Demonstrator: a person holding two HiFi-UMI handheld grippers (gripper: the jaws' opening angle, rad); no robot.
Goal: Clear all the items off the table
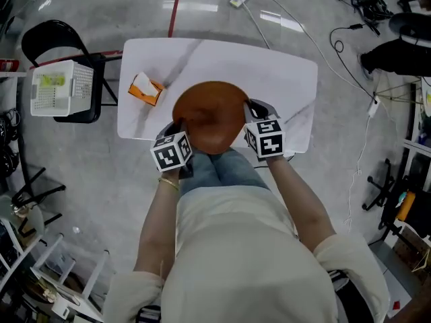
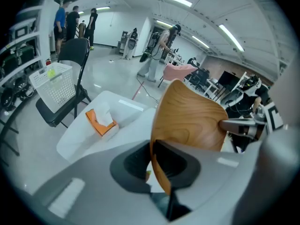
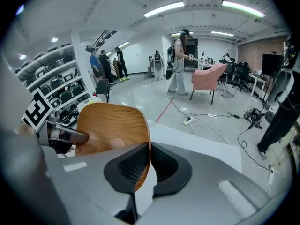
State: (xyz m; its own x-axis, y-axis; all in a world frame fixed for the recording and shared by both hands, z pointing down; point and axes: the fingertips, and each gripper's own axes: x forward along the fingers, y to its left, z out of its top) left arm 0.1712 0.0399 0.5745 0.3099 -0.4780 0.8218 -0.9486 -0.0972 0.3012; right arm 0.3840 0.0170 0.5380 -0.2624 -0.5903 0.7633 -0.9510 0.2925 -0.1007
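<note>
Step in hand: removal of the wooden bowl (image 1: 210, 116). I hold it between both grippers at the near edge of the tabletop (image 1: 283, 79), tilted, and I judge it lifted clear of the surface.

Left gripper (image 2: 157, 163): jaws nearly closed, pinching the bowl's left rim. Right gripper (image 3: 146, 165): jaws nearly closed, pinching the opposite rim.

Outstanding: an orange tissue box (image 1: 145, 89) sits on the left of the tabletop.

Next move, in my judgement: carry the bowl off the table, perhaps toward the white basket (image 1: 60, 87) on the chair at left. Both hands must travel together, or the thin rim may twist out.
</note>
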